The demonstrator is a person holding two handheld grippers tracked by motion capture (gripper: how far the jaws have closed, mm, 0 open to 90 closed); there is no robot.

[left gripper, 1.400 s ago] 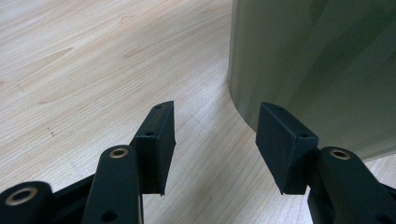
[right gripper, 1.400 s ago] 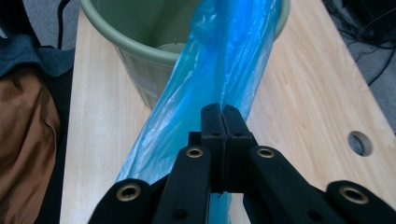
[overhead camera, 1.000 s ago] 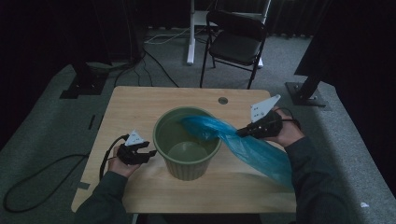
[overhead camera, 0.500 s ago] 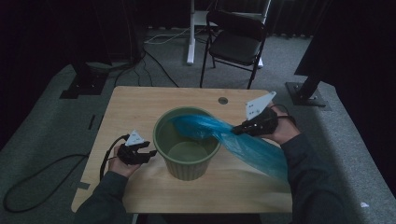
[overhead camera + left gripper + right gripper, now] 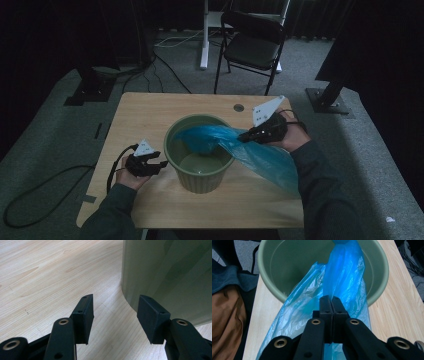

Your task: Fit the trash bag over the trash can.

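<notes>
A green plastic bin stands in the middle of the wooden table. A blue plastic bag drapes over its right rim, one end hanging inside, the rest trailing toward the table's front right. My right gripper is shut on the bag just right of the rim; in the right gripper view its jaws pinch the blue film above the bin. My left gripper rests on the table left of the bin, open, with the bin's wall beside its right jaw.
A black folding chair stands beyond the table's far edge. A white desk leg and cables lie on the grey floor behind. A small grommet hole sits near the table's far side. A black stand base is at the right.
My right gripper has carried the bag leftward toward the bin, so more blue film now lies over the rim and inside. The left gripper has stayed put.
</notes>
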